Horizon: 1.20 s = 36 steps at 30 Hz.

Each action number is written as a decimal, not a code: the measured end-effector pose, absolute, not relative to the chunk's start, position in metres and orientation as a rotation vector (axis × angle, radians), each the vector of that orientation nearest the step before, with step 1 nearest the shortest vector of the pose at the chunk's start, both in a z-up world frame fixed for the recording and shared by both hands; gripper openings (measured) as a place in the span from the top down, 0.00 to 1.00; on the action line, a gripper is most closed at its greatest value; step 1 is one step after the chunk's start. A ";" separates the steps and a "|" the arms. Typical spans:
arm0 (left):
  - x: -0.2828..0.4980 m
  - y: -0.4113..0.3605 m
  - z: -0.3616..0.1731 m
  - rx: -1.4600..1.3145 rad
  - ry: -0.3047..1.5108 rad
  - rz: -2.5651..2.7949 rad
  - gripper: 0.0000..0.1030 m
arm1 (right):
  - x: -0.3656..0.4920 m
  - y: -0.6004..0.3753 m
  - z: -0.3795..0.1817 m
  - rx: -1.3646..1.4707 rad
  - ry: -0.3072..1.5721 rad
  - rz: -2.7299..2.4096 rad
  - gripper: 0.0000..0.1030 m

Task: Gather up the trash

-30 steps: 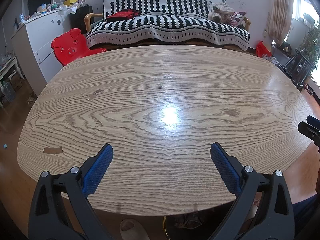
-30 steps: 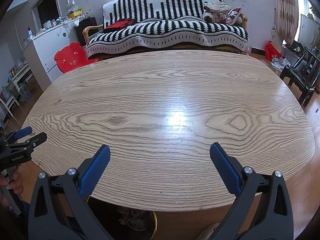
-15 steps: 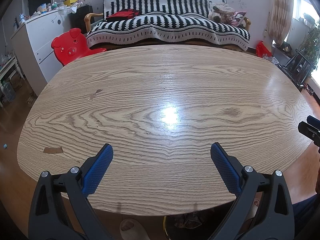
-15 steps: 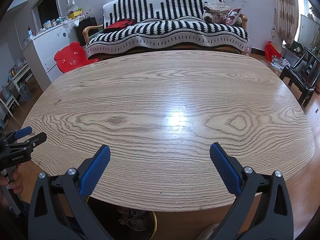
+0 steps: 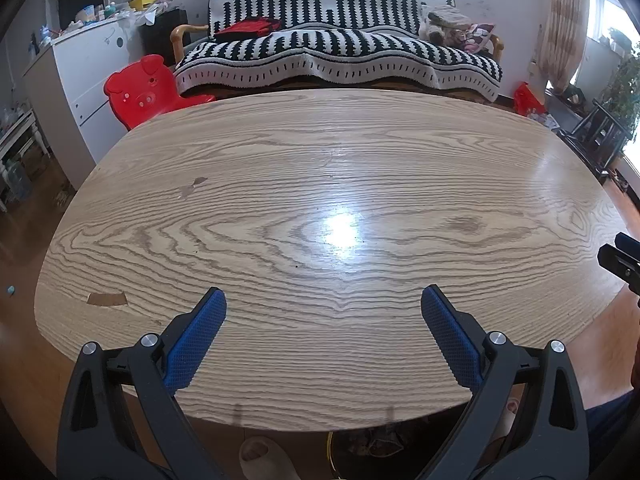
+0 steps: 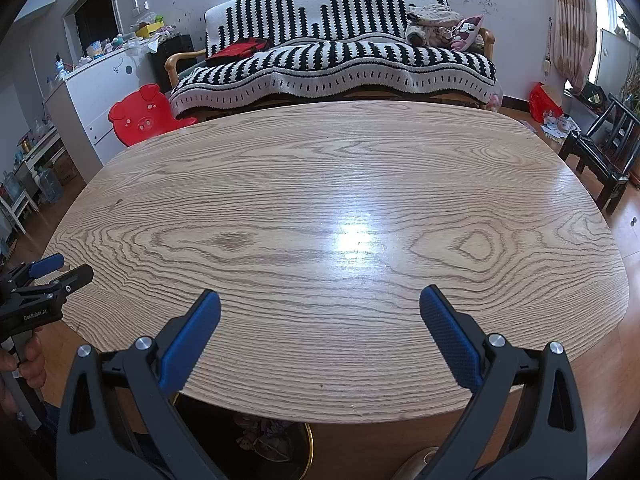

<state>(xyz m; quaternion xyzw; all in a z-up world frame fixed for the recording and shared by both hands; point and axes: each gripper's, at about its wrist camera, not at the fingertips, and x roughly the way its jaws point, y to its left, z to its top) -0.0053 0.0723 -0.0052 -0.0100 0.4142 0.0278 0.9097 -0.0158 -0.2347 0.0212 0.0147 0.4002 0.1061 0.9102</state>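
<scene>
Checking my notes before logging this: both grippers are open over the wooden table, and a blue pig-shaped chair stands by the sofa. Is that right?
One detail is off: the pig chair is red, not blue, as the right wrist view shows. The rest holds: the left gripper and right gripper are open over the table, and the chair stands by the sofa.

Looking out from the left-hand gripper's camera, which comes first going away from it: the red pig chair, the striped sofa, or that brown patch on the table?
1. Brown patch on the table, near its left edge, just beyond the open left gripper.
2. Red pig chair, past the table's far left corner.
3. Striped sofa, against the back wall.
</scene>
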 end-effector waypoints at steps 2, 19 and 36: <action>-0.005 0.073 -0.006 -0.023 0.859 0.055 0.08 | -0.016 -0.235 0.021 0.031 0.824 0.218 0.07; -0.006 0.070 -0.003 -0.010 0.856 0.053 0.08 | -0.016 -0.235 0.021 0.031 0.826 0.217 0.07; -0.004 0.070 -0.003 -0.022 0.866 0.056 0.08 | -0.013 -0.236 0.022 0.030 0.824 0.214 0.07</action>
